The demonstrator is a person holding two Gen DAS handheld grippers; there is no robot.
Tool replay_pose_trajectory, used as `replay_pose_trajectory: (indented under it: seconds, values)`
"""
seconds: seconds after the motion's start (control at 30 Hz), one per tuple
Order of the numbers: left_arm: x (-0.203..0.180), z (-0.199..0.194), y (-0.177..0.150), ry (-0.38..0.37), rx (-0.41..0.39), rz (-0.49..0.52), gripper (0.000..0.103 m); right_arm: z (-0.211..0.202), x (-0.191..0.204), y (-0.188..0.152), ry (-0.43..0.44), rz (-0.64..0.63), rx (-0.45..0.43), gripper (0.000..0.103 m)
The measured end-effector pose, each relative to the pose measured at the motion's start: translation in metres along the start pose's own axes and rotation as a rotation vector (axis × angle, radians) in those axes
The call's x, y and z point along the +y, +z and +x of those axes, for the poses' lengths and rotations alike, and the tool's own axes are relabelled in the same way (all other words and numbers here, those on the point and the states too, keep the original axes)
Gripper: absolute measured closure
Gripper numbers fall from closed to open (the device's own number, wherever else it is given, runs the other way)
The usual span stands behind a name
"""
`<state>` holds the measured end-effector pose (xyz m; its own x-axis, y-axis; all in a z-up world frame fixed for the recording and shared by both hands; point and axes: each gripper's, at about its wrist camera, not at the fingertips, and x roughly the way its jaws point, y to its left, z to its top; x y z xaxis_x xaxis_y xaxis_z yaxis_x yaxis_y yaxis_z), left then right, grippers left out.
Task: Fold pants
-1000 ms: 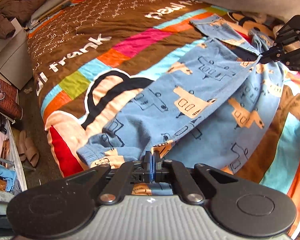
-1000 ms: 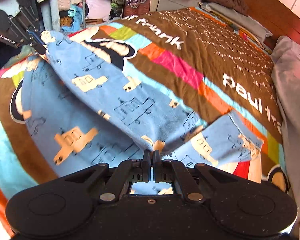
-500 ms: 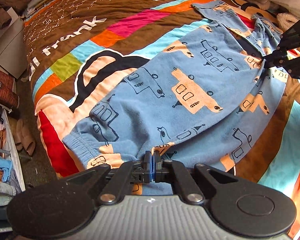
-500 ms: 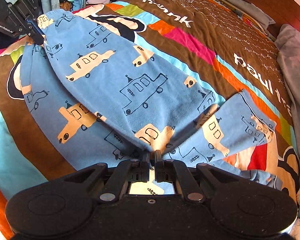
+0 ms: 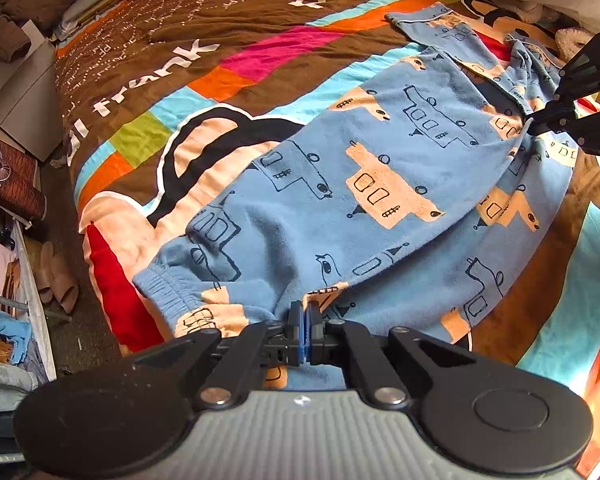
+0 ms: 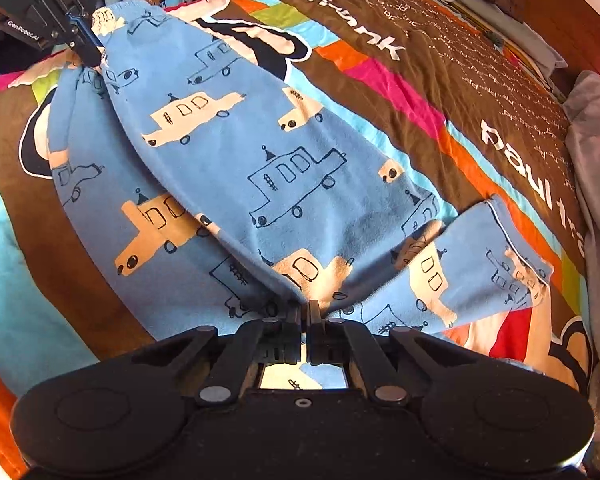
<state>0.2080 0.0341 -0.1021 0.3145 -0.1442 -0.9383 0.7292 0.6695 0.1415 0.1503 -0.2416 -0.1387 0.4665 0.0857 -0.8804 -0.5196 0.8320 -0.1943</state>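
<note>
Both the left gripper (image 5: 305, 322) and right gripper (image 6: 304, 316), clamped on the pants (image 5: 360, 184), are lowering one leg, apparently flattening it over the other near the bedspread (image 5: 228, 40) edge.

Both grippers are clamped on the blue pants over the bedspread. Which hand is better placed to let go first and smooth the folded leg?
Probably the left. The left gripper pinches the blue car-print fleece pants beside the elastic cuff, which already rests on the multicoloured bedspread. The right gripper pinches the bunched waist end, where the fabric is puckered.

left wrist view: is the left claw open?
No. The left claw is shut, pinching the edge of the blue pants between its blue pads.
</note>
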Motion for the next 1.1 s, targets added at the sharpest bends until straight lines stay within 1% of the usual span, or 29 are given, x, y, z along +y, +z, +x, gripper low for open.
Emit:
replay_pose_trajectory:
  seconds: [0.2, 0.27, 0.37, 0.53, 0.7, 0.97, 1.03, 1.07, 1.1]
  values:
    - [-0.017, -0.009, -0.01, 0.023, -0.002, 0.002, 0.103, -0.023, 0.002, -0.007, -0.013, -0.015, -0.034, 0.103]
    - [-0.022, -0.01, -0.012, 0.033, 0.004, 0.002, 0.103, -0.028, 0.004, -0.011, -0.011, -0.027, -0.036, 0.103]
    - [-0.03, -0.012, -0.014, 0.067, -0.001, 0.015, 0.103, -0.034, 0.007, -0.017, -0.01, -0.028, -0.043, 0.103]
    - [-0.036, -0.01, -0.017, 0.084, 0.01, 0.005, 0.103, -0.042, 0.015, -0.022, -0.005, -0.061, -0.048, 0.103]
    - [-0.038, -0.005, -0.02, 0.077, 0.022, 0.004, 0.103, -0.038, 0.022, -0.028, 0.003, -0.059, -0.034, 0.103]
    - [-0.04, 0.003, -0.025, 0.061, 0.032, 0.034, 0.103, -0.028, 0.028, -0.035, 0.001, -0.048, -0.015, 0.103]
    - [-0.041, 0.005, -0.026, 0.061, 0.041, 0.033, 0.101, -0.025, 0.029, -0.035, -0.008, -0.042, -0.014, 0.103]
    - [-0.041, 0.006, -0.026, 0.055, 0.048, 0.024, 0.095, -0.023, 0.03, -0.035, -0.015, -0.041, -0.013, 0.102]
    - [-0.04, 0.007, -0.026, 0.047, 0.052, 0.015, 0.092, -0.022, 0.031, -0.035, -0.018, -0.037, -0.01, 0.102]
